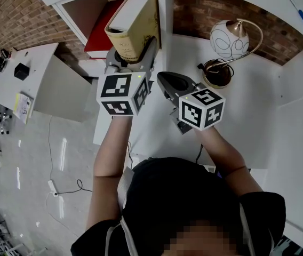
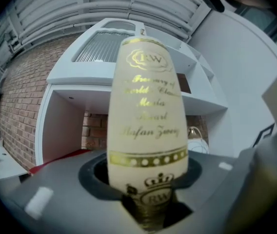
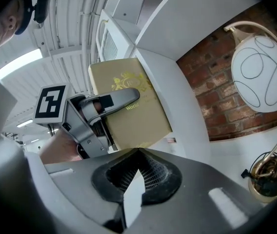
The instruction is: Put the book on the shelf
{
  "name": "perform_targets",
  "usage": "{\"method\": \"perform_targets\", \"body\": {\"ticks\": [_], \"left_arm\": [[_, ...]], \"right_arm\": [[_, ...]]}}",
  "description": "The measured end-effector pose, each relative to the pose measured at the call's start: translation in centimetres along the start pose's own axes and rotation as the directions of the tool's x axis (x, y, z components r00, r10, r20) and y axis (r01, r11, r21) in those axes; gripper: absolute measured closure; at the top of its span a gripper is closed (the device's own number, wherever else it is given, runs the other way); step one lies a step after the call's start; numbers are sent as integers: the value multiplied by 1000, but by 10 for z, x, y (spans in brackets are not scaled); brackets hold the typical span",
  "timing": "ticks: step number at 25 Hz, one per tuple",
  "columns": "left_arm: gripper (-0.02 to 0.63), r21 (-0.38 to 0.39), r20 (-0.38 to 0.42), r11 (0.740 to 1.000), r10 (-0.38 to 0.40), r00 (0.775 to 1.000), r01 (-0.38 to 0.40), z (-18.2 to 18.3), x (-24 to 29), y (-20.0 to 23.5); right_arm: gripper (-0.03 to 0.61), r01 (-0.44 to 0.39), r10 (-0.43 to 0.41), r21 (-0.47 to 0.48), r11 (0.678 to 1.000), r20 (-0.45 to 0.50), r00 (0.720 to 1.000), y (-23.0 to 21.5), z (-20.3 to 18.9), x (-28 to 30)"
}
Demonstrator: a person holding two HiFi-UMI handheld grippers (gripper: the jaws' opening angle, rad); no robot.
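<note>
Book, cream with gold lettering down its spine, stands upright in the left gripper, whose two jaws are clamped on the lower end of the spine, one on each cover (the left gripper view looks straight up the spine from between them). Seen from the head view, the book is at the mouth of a white shelf compartment, close along the upright panel on that compartment's right side; whether its lower edge rests on the shelf board cannot be told. A red flat thing lies in the same compartment, to the book's left. The right gripper hangs just beside the left one, over the white counter, with its jaws brought together and nothing between them; its view shows the book's front cover and the left gripper's finger lying across it. Farther right, a lamp with a white globe shade and a curved brass arm stands on the counter before a brick wall
</note>
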State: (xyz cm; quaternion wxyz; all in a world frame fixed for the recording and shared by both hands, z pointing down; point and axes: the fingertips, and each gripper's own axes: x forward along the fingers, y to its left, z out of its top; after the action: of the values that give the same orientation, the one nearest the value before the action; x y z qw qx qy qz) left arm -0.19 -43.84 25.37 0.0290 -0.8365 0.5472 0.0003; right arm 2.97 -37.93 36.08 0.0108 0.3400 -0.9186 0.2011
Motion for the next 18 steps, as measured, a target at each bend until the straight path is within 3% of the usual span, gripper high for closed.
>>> {"method": "perform_targets", "body": {"ticks": [10, 18], "left_arm": [[373, -24, -52, 996, -81, 995, 80, -1, 4, -1], [342, -68, -108, 981, -186, 977, 179, -2, 3, -6]], "right_arm": [[584, -103, 102, -70, 992, -17, 995, 34, 2, 10], [583, -98, 100, -123, 988, 12, 995, 41, 15, 17]]}}
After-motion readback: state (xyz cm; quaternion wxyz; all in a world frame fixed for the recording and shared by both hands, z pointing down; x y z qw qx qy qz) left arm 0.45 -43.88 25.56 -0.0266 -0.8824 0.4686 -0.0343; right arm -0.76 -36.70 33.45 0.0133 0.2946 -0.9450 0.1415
